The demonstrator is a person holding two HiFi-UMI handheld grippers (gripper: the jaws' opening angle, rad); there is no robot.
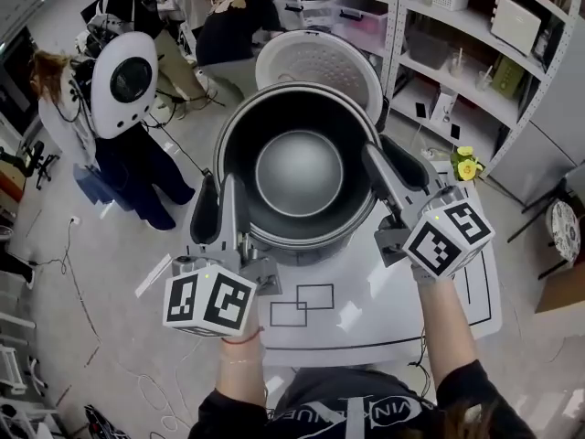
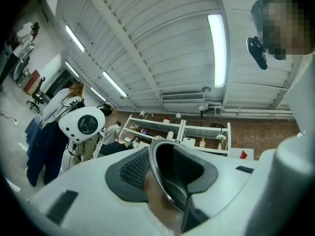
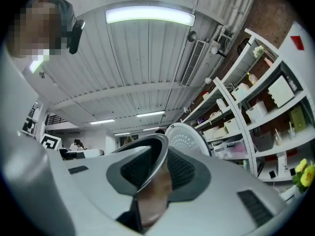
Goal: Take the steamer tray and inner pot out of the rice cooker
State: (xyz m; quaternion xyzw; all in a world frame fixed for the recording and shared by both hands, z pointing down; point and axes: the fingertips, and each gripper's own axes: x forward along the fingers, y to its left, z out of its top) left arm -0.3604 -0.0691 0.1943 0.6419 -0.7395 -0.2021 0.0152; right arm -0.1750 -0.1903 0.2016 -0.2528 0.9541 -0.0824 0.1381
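Observation:
The dark inner pot (image 1: 299, 172), shiny at its bottom, hangs between both grippers above the rice cooker body (image 1: 306, 250). My left gripper (image 1: 217, 210) is shut on the pot's left rim. My right gripper (image 1: 388, 174) is shut on the right rim. In the left gripper view the metal rim (image 2: 160, 173) runs between the two ribbed pads (image 2: 132, 168), and my left gripper (image 2: 165, 175) clamps it. The right gripper view shows the rim (image 3: 153, 163) pinched by my right gripper (image 3: 158, 173). The cooker's white perforated lid (image 1: 320, 62) stands open behind the pot.
The cooker stands on a white table (image 1: 375, 314) marked with black rectangles. Yellow flowers (image 1: 467, 164) sit at its right edge. Metal shelves (image 1: 475, 53) with boxes fill the right side. A white round-headed machine (image 1: 123, 80) and people stand on the left floor.

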